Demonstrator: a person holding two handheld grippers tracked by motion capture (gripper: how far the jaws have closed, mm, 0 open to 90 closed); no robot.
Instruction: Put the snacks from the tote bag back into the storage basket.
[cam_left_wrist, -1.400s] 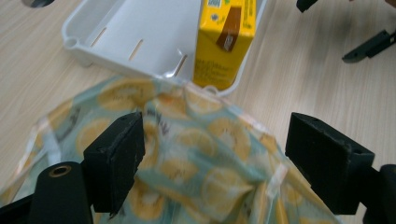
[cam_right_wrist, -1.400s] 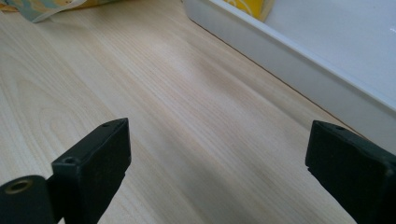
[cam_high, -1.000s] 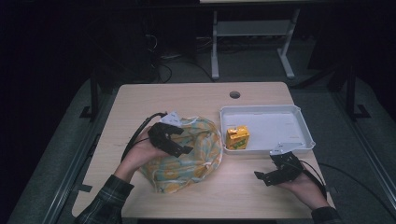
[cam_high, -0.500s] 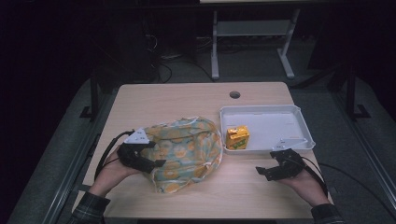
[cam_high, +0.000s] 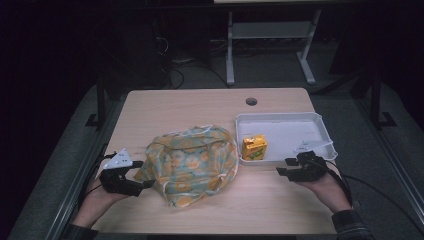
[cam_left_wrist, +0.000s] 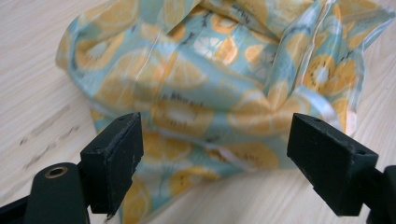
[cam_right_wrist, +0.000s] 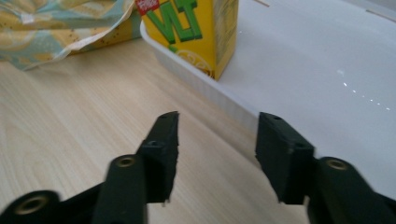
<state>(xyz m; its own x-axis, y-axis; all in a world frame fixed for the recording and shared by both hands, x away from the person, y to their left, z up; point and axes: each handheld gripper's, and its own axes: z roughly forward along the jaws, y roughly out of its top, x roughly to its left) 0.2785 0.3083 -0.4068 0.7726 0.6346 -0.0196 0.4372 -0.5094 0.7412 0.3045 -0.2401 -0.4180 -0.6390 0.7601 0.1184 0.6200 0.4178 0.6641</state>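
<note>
Left gripper (cam_left_wrist: 215, 154) wide, empty | right gripper (cam_right_wrist: 217, 154) closing, empty | bag (cam_high: 192, 162): crumpled, teal, orange-slice print

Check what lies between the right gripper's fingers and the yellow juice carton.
The white tray's near rim and bare wooden table, seen in the right gripper view. The right gripper stands open, short of the juice carton.

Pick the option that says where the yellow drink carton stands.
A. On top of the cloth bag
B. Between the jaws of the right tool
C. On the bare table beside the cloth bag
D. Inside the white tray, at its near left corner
D: in the high view the yellow drink carton stands upright inside the white tray, at its near left corner, next to the cloth bag.
</note>
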